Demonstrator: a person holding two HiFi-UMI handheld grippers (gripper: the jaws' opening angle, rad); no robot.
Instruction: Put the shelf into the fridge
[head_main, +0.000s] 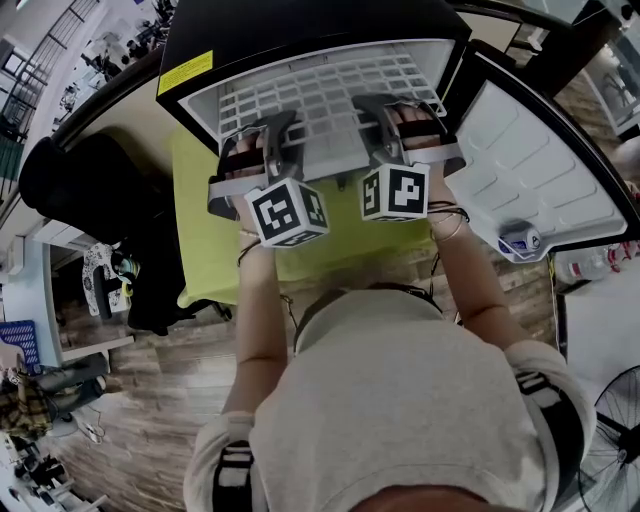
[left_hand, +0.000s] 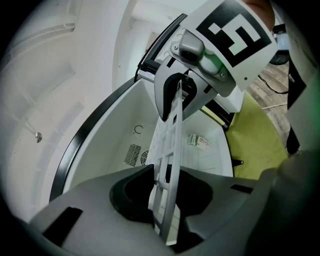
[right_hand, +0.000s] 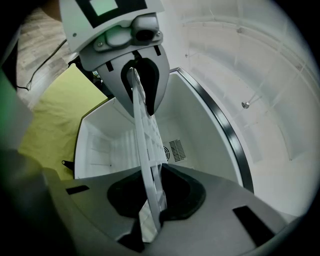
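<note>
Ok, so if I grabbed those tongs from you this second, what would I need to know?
Left tongs: shut on the near edge of the white grid shelf, left side.
Right tongs: shut on the same edge, right side.
Fridge: door open at right, a can in its pocket.
Done: shelf gripped and held about level at the fridge mouth.
Left: slide it in, seat it, let go.
</note>
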